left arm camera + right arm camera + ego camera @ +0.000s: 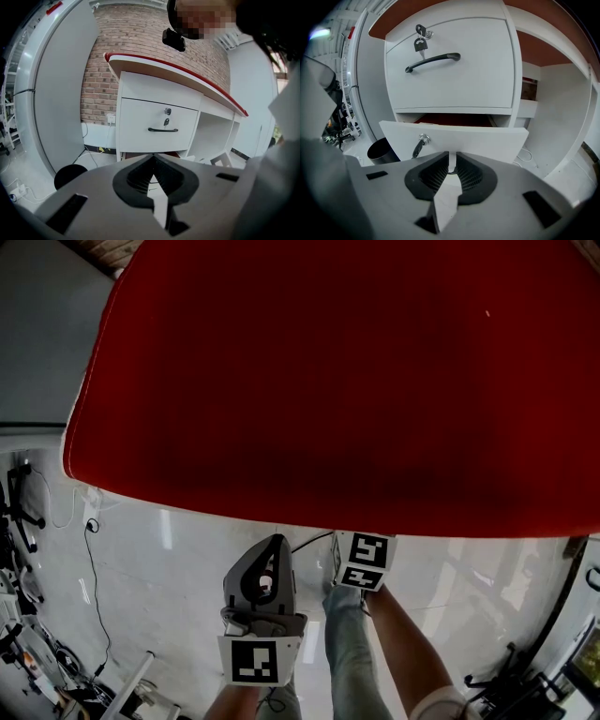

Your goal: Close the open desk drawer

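1. Drawer (464, 138) in question: the lower of two under the left end of the red-topped desk (328, 381) as I face it. It stands pulled out, its white front well proud of the closed upper drawer (454, 79). A strip of reddish-brown interior shows in the gap, and a key (419, 145) sits in the lock.
2. My right tool (451, 169) is levelled at that front panel, jaws pressed together with nothing between them. The tips sit at the panel's lower edge; I cannot tell whether they touch it.
3. My left tool (153, 161) hangs further back, its jaws likewise together and empty, looking at the whole drawer stack from well apart.
4. From above, both tools sit just below the desk's near edge over the pale floor (187, 549), the right one closer to that edge.
5. As I judge it, the step in hand is the approach, which looks all but finished. The push itself is not yet done, since the drawer is plainly open.
6. The next move calls for a straight, level push with the closed right tool into the middle of the front. It should stay clear of the key and follow the runners until the panel sits flush with the drawer above. An off-centre shove could skew the drawer, and closed tips may slide on the smooth panel.
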`<state>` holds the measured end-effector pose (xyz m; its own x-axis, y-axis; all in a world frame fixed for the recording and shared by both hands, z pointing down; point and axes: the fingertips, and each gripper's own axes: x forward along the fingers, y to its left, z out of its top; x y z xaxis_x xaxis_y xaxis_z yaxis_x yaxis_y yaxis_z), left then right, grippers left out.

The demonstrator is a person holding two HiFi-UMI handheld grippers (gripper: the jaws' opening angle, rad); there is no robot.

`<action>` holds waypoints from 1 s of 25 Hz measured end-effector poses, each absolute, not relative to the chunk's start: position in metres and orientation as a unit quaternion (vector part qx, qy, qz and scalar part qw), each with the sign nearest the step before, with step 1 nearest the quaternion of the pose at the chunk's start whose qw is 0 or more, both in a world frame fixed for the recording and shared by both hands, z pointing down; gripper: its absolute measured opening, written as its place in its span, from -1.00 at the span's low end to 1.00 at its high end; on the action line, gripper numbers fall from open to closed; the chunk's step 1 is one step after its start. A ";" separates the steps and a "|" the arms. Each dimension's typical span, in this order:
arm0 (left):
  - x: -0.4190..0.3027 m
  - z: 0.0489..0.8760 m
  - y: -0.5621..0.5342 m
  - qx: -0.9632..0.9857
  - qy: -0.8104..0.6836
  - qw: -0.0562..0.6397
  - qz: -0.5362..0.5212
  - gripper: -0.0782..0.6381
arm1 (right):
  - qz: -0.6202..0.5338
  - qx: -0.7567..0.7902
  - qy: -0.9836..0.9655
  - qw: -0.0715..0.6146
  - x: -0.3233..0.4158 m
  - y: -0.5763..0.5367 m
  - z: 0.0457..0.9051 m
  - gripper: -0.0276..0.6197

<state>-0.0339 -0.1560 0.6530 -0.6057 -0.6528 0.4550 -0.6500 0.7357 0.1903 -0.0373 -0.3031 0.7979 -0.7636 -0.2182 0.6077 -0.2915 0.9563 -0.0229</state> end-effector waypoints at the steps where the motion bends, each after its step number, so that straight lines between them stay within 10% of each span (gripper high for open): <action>1: -0.033 0.652 -0.156 0.364 -0.896 0.255 -0.002 -0.76 | 0.058 0.136 -0.937 0.317 -0.037 -0.303 0.798 -0.78; 25: -0.026 0.636 -0.154 0.373 -0.897 0.236 -0.003 -0.76 | 0.120 0.138 -0.926 0.331 -0.038 -0.307 0.799 -0.78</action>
